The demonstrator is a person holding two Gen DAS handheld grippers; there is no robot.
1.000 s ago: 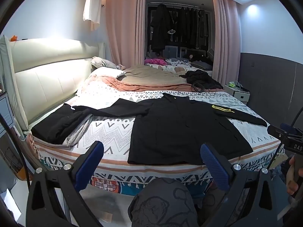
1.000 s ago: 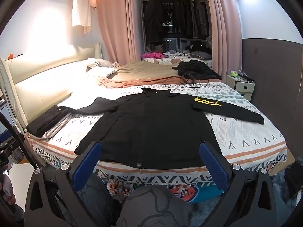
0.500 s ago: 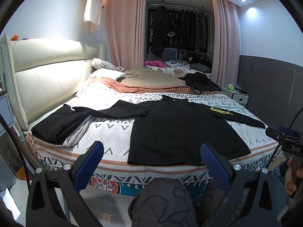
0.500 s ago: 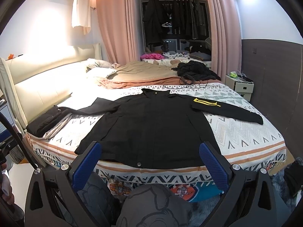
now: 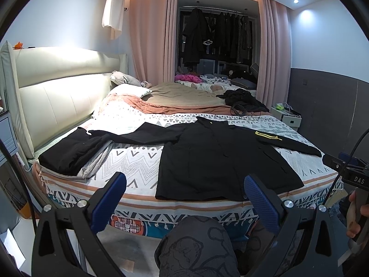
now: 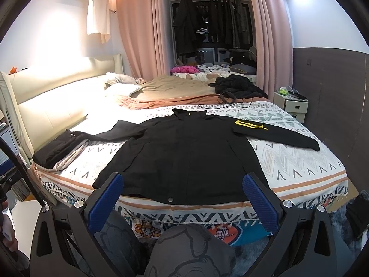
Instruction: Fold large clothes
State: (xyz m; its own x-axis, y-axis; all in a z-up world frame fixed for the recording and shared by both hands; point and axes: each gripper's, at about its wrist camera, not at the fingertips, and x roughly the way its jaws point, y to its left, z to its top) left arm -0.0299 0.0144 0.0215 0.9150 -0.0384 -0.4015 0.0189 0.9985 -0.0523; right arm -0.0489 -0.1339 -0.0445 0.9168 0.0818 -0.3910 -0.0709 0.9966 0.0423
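Bed (image 6: pixel 299 161) fills both views, patterned cover, jacket (image 6: pixel 184 152) laid flat across the near half, hem at the near edge, collar toward 12 o'clock. Judging by that, spread step is done and no fold started; next is likely a sleeve fold-in, which means reaching forward and pinching a cuff or shoulder, then carrying it over the body. Jacket is black, front up, closed, snap visible at the hem, few wrinkles. Right sleeve (image 6: pixel 288 136) runs out to 2 o'clock, yellow stripe near the shoulder; left sleeve (image 6: pixel 115 131) runs to 10 o'clock, its end touching a folded stack (image 6: pixel 60 150) at 9 o'clock. Left gripper (image 5: pixel 184 196) and right gripper (image 6: pixel 182 194) both hang short of the bed edge, fingers spread wide, holding nothing.
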